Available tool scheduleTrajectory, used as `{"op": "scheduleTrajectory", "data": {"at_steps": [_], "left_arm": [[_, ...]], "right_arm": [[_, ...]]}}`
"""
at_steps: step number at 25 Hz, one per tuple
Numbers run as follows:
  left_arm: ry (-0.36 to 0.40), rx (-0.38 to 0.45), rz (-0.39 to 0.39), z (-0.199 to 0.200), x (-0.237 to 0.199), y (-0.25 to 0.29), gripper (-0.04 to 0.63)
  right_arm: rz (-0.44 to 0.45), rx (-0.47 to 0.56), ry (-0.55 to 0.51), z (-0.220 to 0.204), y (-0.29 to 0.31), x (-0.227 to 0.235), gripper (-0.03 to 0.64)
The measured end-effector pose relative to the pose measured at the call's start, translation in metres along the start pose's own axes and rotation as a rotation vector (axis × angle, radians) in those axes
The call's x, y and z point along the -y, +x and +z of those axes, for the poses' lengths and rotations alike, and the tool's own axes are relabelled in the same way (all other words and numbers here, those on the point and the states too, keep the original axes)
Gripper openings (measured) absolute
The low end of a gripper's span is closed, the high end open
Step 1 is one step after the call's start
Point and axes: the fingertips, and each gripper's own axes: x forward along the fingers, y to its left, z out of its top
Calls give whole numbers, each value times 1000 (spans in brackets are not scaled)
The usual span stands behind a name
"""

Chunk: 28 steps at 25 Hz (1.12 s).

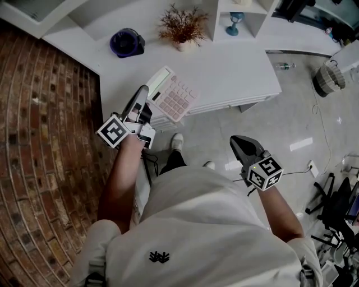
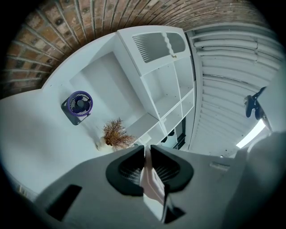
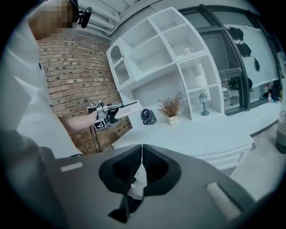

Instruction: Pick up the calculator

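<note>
A pale calculator [image 1: 173, 94] with pink keys hangs tilted over the front edge of the white desk [image 1: 235, 70]. My left gripper [image 1: 145, 101] is shut on its near left edge. In the left gripper view the calculator [image 2: 152, 183] shows edge-on, pinched between the dark pads, with my left gripper [image 2: 147, 151] pointing level toward the shelves. The right gripper view catches that gripper [image 3: 117, 108] and the calculator [image 3: 128, 108] from the side, off the desk. My right gripper [image 1: 240, 141] hangs over the floor to the right, jaws together with nothing in them; its tips [image 3: 142, 147] meet.
On the desk stand a purple fan [image 1: 127, 42] and a dried plant in a vase [image 1: 182, 28]. A white shelf unit [image 1: 241, 17] holds a blue ornament [image 1: 234, 22]. A brick wall [image 1: 39, 112] runs along the left. A basket [image 1: 328, 78] sits on the floor right.
</note>
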Motion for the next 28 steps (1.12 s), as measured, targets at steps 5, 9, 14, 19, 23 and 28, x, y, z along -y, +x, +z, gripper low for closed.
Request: {"op": "scheduleTrajectory", "data": {"at_steps": [5,9,14,19,23,28], "left_arm": [[-2,0,-31,0,11,-1,52],[-11,4,-34,1,13,-3,52],[-8,3,-38,1,14,-2,52],[4,-7,-42,-1,12,-1,52],[1,-12,-58,-2,15,7,52],[9,-30,-51,-3,9,12,52]], "right_arm": [[-2,4,0,1,0,1,15],[-2,1,-2,1,0,0,14],[-4,-5,-8,0,1,0,12],[-6,-14,-8,-1,3,-1,12],[-12,-21,1,-1,4,2,12],[-15,-28,-4,1,10,2,11]]}}
